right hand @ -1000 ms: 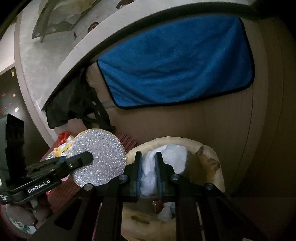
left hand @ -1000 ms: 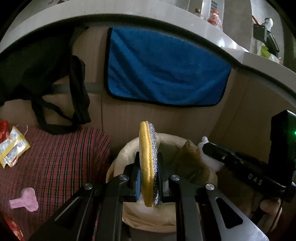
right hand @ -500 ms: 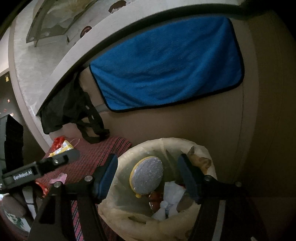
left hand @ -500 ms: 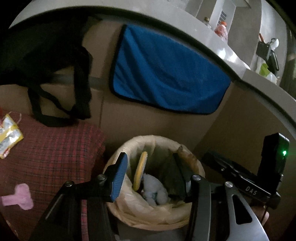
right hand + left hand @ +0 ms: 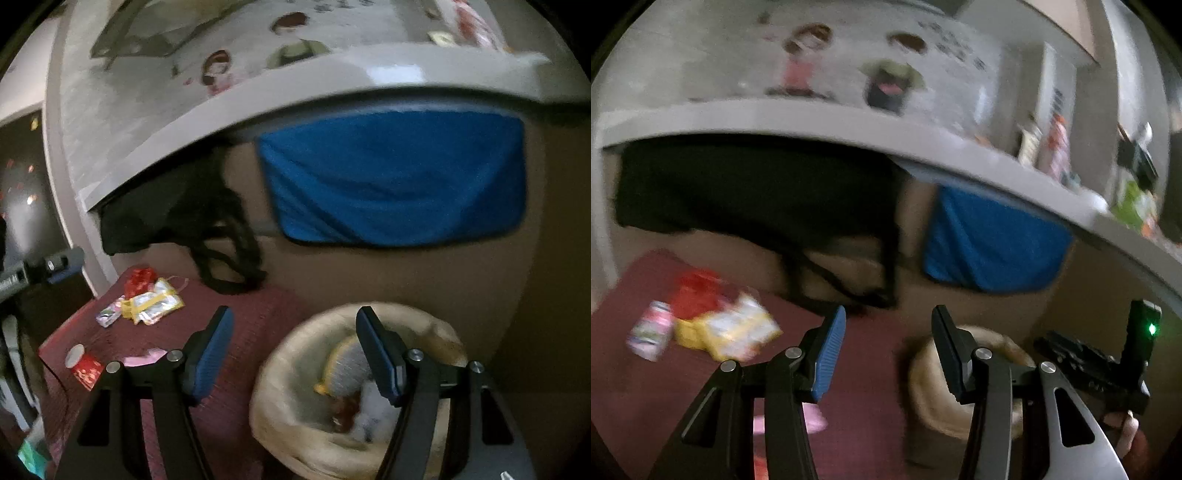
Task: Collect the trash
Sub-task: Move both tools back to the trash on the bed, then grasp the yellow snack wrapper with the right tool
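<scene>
Landmark: a trash bin (image 5: pixel 295 435) lined with a pale bag, standing on the floor against a brown wall, just right of a dark red plaid cloth (image 5: pixel 236 321).

Far left of the bin: a small cluster of litter at the back of the cloth, namely a red wrapper (image 5: pixel 138 278), yellow-and-white packets (image 5: pixel 155 304) and a small pinkish tube (image 5: pixel 107 315). Nearer the camera on the same cloth lie a red cup (image 5: pixel 83 365) and a pink scrap (image 5: pixel 144 356).

Left gripper (image 5: pixel 886 347): jaws apart, nothing between them; they opened within the last second. It hangs over the cloth's right edge, left of the bin.

Right gripper (image 5: pixel 295 354): jaws wide apart and empty, likewise just opened. It hangs over the bin's left rim.

Bin contents: a round yellow-edged scouring pad (image 5: pixel 341 365) leaning inside, white crumpled tissue (image 5: pixel 373 410) below it, and a small reddish-brown piece I cannot identify.

Above the bin: a blue towel (image 5: pixel 391 184) hangs on the wall; a black bag (image 5: pixel 177 218) hangs to its left, under a pale shelf (image 5: pixel 258 110).

Step in hand: by my reading, one drop-off is done, since both grippers are empty and the pad and tissue lie in the bin.

Next move: probably a swing left to the cloth. The flat packets would need the jaws lowered close to the fabric and closed on an edge without pinching the cloth.
</scene>
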Demonstrator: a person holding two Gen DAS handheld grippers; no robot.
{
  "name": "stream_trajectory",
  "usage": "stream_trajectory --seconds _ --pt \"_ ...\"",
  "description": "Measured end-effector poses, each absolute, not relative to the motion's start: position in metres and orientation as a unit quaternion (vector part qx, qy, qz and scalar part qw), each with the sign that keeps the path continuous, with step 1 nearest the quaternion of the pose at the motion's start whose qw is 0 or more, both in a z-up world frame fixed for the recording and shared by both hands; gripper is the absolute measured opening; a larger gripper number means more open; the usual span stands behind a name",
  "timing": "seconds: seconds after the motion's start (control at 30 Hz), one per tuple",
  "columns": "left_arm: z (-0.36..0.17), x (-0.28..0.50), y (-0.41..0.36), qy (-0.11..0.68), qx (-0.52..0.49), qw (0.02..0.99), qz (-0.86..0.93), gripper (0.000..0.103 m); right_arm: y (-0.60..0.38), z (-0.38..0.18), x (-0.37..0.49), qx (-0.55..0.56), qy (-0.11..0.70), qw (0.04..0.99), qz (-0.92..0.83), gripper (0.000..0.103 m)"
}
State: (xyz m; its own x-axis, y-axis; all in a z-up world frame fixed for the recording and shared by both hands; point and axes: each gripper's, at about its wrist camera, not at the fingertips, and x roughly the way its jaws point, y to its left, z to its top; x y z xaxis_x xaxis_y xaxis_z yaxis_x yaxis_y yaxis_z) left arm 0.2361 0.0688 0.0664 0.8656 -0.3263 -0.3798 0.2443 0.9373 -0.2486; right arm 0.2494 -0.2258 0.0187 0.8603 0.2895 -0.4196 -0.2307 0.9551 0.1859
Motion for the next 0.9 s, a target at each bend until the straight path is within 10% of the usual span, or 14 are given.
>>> stream_trajectory --seconds 0.33,0.9 --pt "0.081 0.225 0.246 0.165 -0.114 0.979 -0.041 0.050 -0.044 0.022 0.305 -0.012 0.262 0.927 0.267 0.067" --pt "-0.041 0.238 0.394 0.243 -0.213 0.946 -0.033 0.050 0.144 -0.059 0.483 -0.070 0.407 0.848 0.331 0.063"
